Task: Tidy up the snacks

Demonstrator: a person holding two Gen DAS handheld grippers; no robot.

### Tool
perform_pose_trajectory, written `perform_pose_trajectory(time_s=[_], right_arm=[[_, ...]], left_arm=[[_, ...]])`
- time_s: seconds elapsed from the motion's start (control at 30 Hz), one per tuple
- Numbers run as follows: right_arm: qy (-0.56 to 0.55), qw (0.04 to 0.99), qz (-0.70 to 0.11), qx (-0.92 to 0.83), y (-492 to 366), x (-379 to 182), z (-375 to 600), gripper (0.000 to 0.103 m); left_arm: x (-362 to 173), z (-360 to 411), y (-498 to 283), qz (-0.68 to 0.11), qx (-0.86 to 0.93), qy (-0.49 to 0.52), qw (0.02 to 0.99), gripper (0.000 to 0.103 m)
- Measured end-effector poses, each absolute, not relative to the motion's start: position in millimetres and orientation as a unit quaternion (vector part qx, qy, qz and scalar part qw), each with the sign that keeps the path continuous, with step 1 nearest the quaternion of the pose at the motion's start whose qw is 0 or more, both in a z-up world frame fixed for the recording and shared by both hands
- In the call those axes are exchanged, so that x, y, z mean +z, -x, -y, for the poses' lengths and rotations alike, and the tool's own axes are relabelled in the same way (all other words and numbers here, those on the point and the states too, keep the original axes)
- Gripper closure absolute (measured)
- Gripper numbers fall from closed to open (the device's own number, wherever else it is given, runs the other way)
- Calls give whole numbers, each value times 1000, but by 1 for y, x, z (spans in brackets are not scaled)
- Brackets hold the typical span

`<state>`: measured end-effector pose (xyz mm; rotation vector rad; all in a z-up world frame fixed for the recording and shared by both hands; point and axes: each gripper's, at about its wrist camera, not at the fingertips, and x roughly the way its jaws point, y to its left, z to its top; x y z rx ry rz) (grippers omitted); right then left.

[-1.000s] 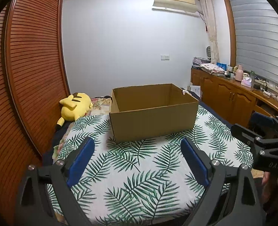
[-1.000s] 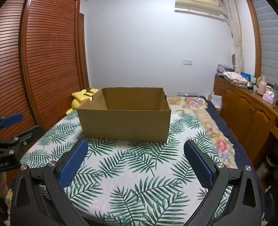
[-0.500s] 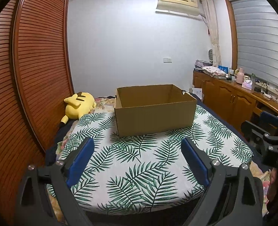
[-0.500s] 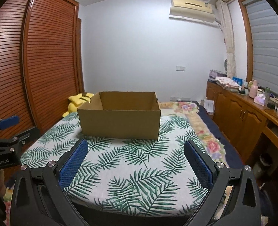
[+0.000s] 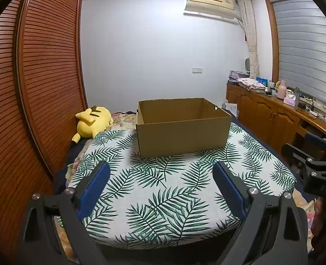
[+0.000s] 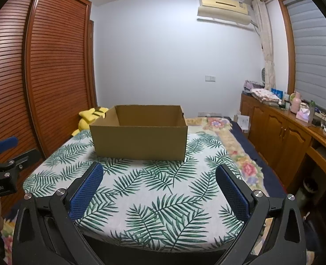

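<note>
Well back from cardboard box (image 5: pixel 181 135), both grippers' fingers (image 6: pixel 86 191) spread.

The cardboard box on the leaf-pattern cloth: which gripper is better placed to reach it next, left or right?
Neither clearly. The left gripper and the right gripper are both open and empty, both facing the cardboard box from a similar distance. No snacks are visible, so I cannot judge further.
</note>
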<state>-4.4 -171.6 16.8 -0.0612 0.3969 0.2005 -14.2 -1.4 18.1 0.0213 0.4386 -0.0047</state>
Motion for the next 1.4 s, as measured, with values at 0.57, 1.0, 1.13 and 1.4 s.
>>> perform_pose_trajectory(time_s=[0.57, 1.0, 1.13, 1.4], right_arm=[[28, 975, -198, 96, 3, 17, 173, 0], [30, 975, -199, 95, 6, 16, 173, 0], [31, 975, -199, 95, 6, 16, 173, 0], [29, 975, -197, 94, 6, 17, 173, 0]], left_arm=[[18, 5, 19, -215, -3, -11, 977, 7], [20, 5, 19, -214, -1, -8, 977, 7], [20, 5, 18, -214, -2, -6, 977, 7], [19, 3, 18, -214, 0, -6, 977, 6]])
